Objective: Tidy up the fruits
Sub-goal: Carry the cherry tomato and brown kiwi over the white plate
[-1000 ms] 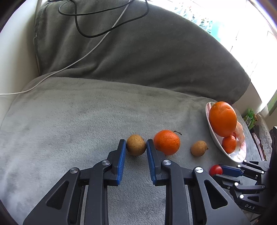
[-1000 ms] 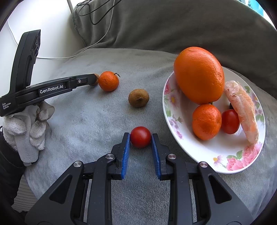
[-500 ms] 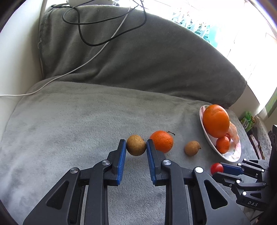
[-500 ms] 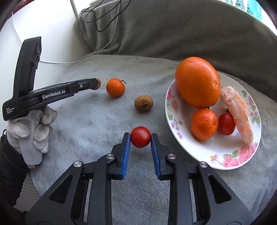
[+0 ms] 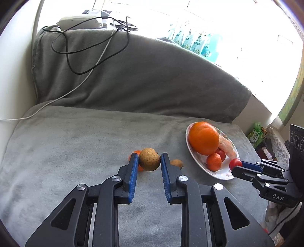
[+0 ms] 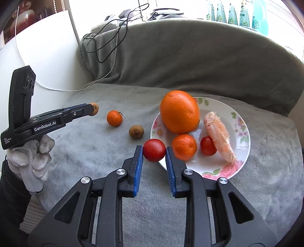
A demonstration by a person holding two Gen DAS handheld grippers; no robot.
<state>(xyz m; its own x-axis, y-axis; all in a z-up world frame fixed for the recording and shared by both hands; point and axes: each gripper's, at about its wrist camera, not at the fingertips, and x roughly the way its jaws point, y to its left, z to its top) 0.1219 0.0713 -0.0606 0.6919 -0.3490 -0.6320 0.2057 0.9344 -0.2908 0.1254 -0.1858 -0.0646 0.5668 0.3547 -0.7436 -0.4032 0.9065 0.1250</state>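
- Surface: grey blanket (image 5: 79, 136) over a cushioned seat; backrest cushion (image 5: 152, 79) on the far side, cables (image 5: 91, 57) draped over it. Bright window behind, bottles (image 6: 237, 11) along the sill.
- Plate (image 6: 241, 133), right: orange (image 6: 179, 112), tangerine (image 6: 184, 147), tomato (image 6: 208, 146), wrapped item (image 6: 219, 136).
- On the blanket, left of the plate: second tangerine (image 6: 114, 118), brown fruit (image 6: 136, 131).
- Left gripper (image 5: 149, 161): fingers grasping a longan (image 5: 149, 159).
- Right gripper (image 6: 154, 153): fingers grasping a second tomato (image 6: 154, 150).
- Change since 1.0 s ago: both held fruits were resting on the blanket; both are now lifted. The second tomato now sits over the plate's near-left rim.
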